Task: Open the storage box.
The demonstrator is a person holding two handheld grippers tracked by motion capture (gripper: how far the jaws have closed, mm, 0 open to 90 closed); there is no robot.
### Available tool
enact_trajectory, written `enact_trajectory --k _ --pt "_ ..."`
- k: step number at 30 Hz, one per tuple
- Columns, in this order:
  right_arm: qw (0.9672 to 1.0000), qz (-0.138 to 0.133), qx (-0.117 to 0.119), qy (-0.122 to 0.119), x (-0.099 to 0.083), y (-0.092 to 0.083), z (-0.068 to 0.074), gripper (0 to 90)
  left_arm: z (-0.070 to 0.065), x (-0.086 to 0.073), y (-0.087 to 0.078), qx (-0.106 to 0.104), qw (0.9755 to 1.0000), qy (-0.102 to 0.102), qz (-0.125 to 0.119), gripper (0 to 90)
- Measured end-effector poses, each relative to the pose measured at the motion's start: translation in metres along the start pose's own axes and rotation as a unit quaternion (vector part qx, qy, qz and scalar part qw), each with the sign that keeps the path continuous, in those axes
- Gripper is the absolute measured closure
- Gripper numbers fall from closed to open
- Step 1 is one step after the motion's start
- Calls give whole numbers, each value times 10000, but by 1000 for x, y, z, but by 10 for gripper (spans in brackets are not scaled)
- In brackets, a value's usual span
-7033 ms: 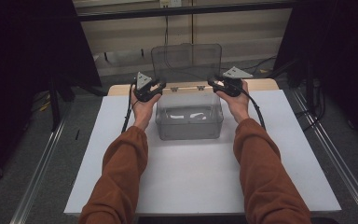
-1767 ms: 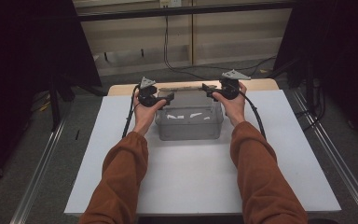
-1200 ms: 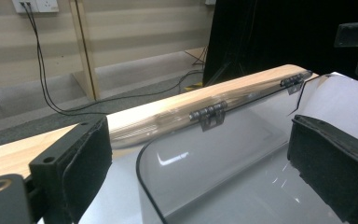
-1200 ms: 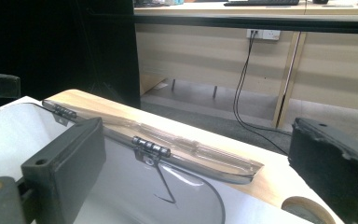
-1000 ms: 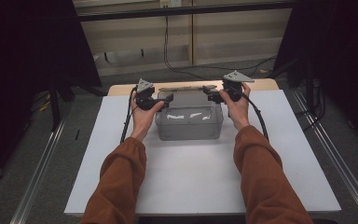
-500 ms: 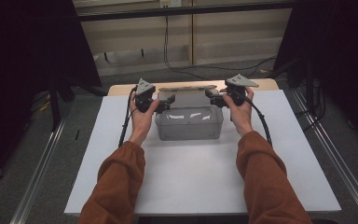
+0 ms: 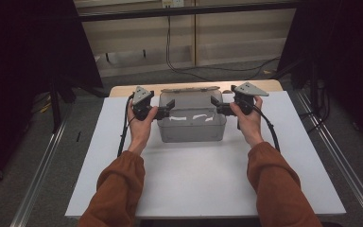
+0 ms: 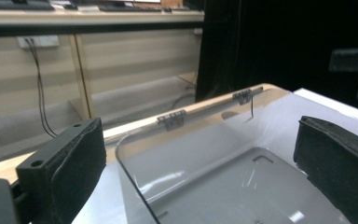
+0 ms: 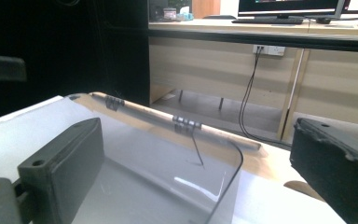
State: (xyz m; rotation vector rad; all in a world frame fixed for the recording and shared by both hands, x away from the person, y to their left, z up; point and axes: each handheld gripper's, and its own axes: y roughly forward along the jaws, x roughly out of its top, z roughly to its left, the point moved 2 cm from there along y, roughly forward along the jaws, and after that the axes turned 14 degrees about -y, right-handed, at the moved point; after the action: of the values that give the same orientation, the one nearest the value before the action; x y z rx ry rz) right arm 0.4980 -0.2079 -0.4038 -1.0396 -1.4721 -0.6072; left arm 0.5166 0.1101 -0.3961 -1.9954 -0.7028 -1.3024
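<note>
Clear plastic box (image 7: pixel 192 124), lid (image 8: pixel 242 158) down, on white table (image 7: pixel 194 179). Left gripper (image 7: pixel 168 107): jaws apart, lid corner between them. Right gripper (image 7: pixel 216 105): likewise.

In the high view the lid of the clear box (image 7: pixel 192 118) is hiding what is lying inside, and the pale streaks on it are too blurred to tell. In the left gripper view the bottom edge is cutting off the box lid (image 8: pixel 223 172), and the right edge is cutting the right finger of the left gripper (image 8: pixel 205 172). In the right gripper view the right edge is cutting a finger of the right gripper (image 9: pixel 200 168), and the dark shape at the left edge is too blurred to name.
</note>
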Motion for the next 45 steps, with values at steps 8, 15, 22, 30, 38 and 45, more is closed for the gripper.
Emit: enact_trajectory --k 8,15,22,30,38,45 --pt "10000 -86 26 -33 -1 -13 10 24 4 -5 -15 72 10000 -13 -4 23" --pt "9997 -130 -34 -188 0 -30 10 24 5 -6 -31 111 9999 59 -35 23" --pt "9995 -57 -62 -303 -1 -50 8 24 2 -10 -45 98 9998 137 -126 24" --pt "9993 22 -123 -348 -10 -70 7 25 -1 -16 -57 109 9999 87 -77 27" --pt "9987 -24 -160 -492 -18 -89 13 27 -6 -21 -70 101 9998 160 -95 30" --pt "9985 -66 -194 -510 -22 -107 19 30 -8 -29 -86 109 9997 204 -108 30"
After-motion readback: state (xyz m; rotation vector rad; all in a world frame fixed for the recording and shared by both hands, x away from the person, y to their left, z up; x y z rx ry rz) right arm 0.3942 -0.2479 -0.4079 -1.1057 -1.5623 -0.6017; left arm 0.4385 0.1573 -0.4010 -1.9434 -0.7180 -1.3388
